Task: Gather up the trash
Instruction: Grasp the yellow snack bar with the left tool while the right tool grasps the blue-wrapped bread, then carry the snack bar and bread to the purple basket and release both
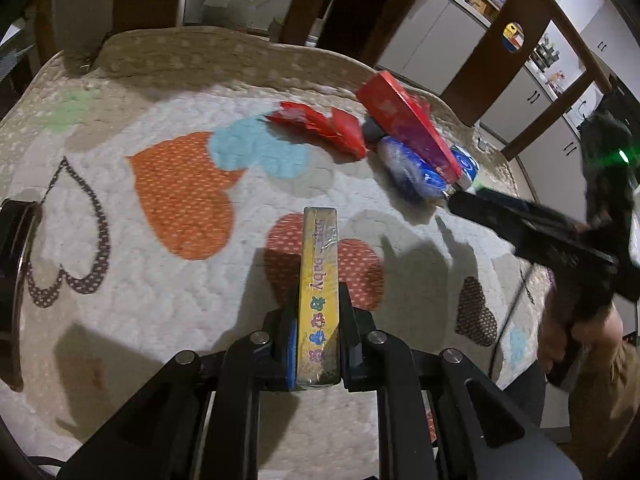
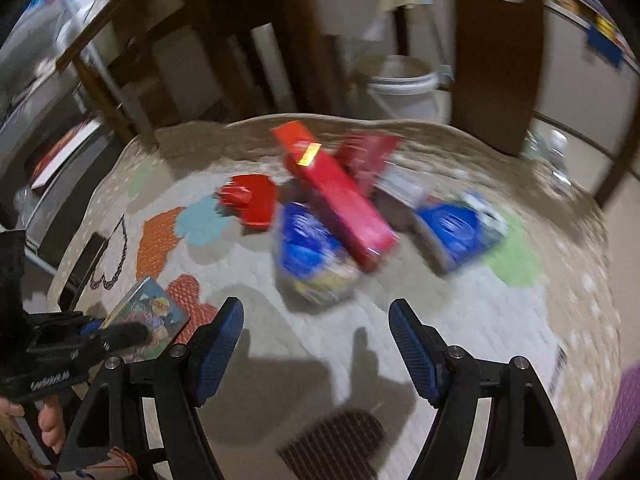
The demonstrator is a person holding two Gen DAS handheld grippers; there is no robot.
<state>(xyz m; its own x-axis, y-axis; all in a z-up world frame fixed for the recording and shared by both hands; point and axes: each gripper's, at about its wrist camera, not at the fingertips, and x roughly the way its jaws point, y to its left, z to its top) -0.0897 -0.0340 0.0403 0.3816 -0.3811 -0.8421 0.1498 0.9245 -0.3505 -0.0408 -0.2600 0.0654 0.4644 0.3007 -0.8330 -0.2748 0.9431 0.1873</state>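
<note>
The left claw point(image 1: 318, 300) is clenched on a thin yellow box point(image 1: 319, 280), holding it on edge between its pads, above the quilted heart-patterned cloth point(image 1: 160, 280) covering the surface. The right claw point(image 2: 316, 320) is released, nothing between its pads. Just ahead of it lies the rest of the litter: a long red box point(image 2: 336, 192) resting across a blue packet point(image 2: 308, 248), a crumpled red wrapper point(image 2: 248, 200) to their left, and another blue packet point(image 2: 456, 228) to the right.

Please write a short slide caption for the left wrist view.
Left gripper clamps a yellow box above the heart-patterned quilt.
</note>
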